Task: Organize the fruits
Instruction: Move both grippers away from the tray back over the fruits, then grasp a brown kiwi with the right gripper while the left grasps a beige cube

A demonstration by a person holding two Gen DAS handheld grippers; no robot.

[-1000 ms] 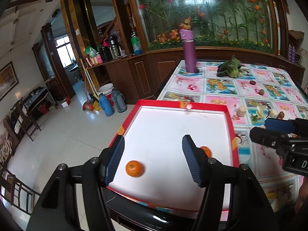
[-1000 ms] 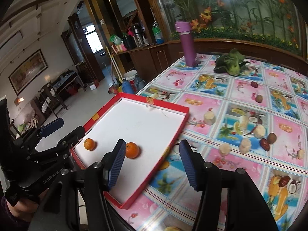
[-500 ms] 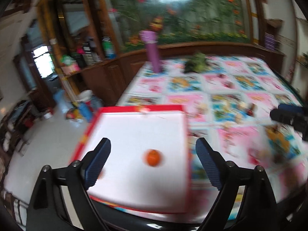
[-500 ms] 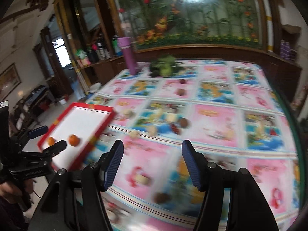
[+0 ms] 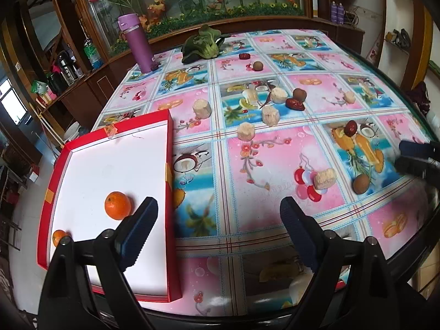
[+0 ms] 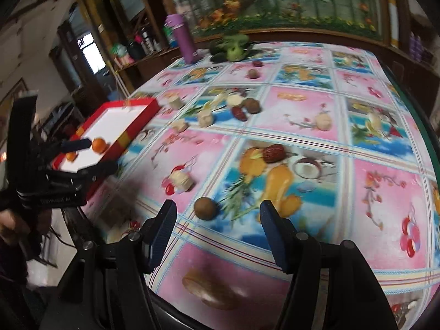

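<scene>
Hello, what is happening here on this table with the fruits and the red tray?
A person holds a two-finger gripper in each hand and is sorting fruit. Two oranges already lie in the red tray. Both the left gripper and the right gripper are open and empty above the table. The right one points at a round brown fruit; red dates and pale chunks lie scattered on the tablecloth.
</scene>
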